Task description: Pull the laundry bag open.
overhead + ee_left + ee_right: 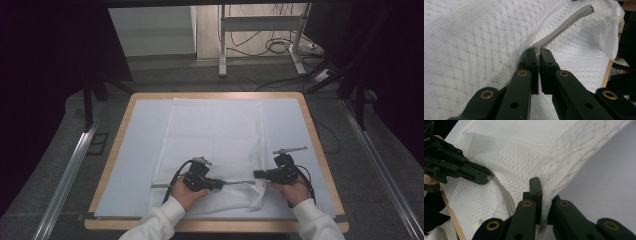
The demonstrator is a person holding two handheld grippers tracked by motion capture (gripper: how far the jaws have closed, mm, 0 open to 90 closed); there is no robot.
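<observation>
A white mesh bag (215,135) lies flat on the grey mat (137,165), its near edge lifted and bunched between the two grippers. A grey zipper (240,182) runs along that near edge. My left gripper (221,184) points right and is shut on the small metal zipper pull (538,49), with the zipper tape (564,25) running away from its tips. My right gripper (256,174) points left and is shut on the mesh at the bag's near right end (564,177); the cloth drapes over one of its fingers. The left gripper (489,177) also appears in the right gripper view, pinching the zipper (504,195).
The mat covers a wooden-edged table (112,160). Metal rails (70,170) run along the floor on both sides. A white desk frame (260,45) and loose cables (280,47) stand on the floor beyond the far edge.
</observation>
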